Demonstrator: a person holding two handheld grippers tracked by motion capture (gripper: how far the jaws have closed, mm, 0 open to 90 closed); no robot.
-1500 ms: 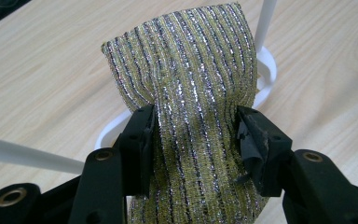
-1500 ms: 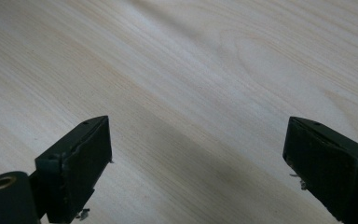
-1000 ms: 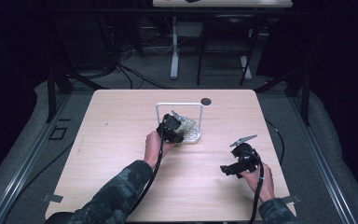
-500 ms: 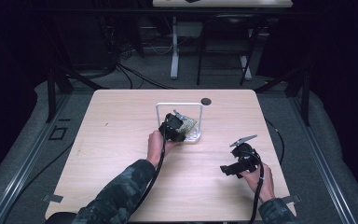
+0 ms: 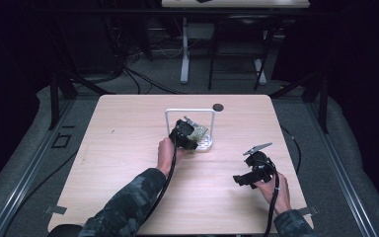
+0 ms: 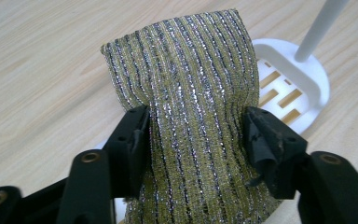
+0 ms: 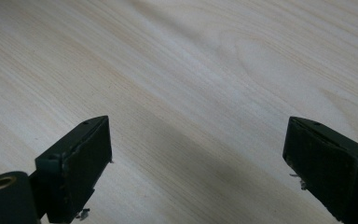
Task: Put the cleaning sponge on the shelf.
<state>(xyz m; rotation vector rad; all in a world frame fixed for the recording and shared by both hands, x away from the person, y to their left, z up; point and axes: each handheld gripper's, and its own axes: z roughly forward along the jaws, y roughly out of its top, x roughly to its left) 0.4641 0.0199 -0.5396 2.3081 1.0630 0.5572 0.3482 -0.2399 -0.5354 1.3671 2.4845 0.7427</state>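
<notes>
Left hand-held gripper (image 6: 193, 135) pinches glittery ribbed gold-striped fabric (image 6: 191, 93) — right hand-held gripper (image 7: 198, 163) gapes wide over woodgrain table (image 7: 205, 60).

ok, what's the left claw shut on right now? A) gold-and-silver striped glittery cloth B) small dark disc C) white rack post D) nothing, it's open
A: in the left gripper view the left claw pinches the gold-and-silver striped glittery cloth from both sides, over the white plastic rack base.

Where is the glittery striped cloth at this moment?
The striped cloth is clamped in the left tool, just above the white rack near the middle of the table in the high view, slightly toward its far edge.
</notes>
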